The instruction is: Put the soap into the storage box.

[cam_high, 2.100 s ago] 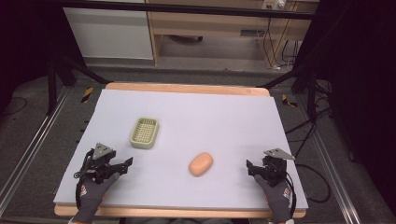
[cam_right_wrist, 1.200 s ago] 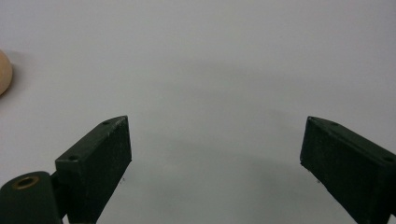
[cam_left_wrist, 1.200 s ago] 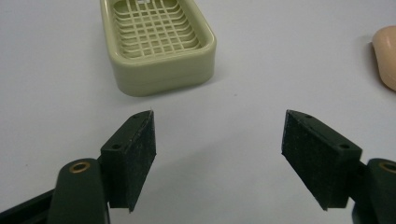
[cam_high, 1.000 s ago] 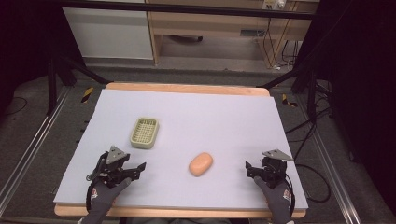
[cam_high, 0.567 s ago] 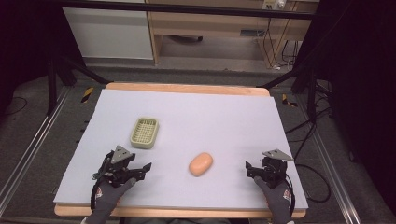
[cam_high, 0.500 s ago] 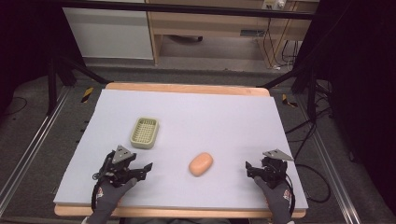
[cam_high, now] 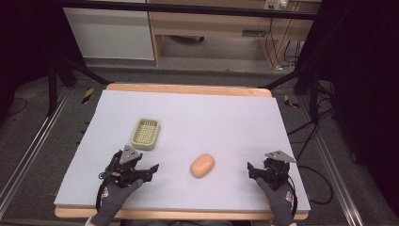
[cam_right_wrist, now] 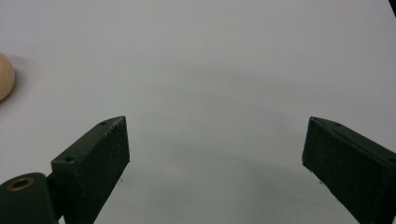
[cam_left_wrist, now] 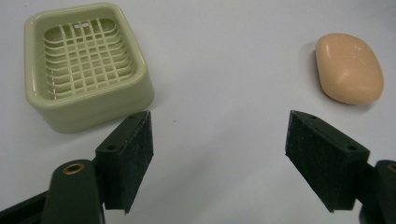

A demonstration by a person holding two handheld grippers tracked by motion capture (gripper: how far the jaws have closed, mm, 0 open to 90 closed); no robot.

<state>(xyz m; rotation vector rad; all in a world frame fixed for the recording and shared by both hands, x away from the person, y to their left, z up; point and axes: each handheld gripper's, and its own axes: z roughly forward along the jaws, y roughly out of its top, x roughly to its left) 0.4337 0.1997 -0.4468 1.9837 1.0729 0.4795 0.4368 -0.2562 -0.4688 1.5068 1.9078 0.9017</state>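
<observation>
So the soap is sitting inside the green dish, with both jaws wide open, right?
Not quite. The soap lies on the bare table, apart from the green dish, as the high view shows. Both sets of jaws are indeed wide open.

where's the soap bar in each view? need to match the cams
High view: soap bar lies low centre on the table, between the two claws.
Left gripper view: upper right, beyond the right jaw.
Right gripper view: cut off by the left edge, upper left.
Shared landmark: the green soap dish lies up-left of the bar in the high view and upper left in the left gripper view.
</observation>
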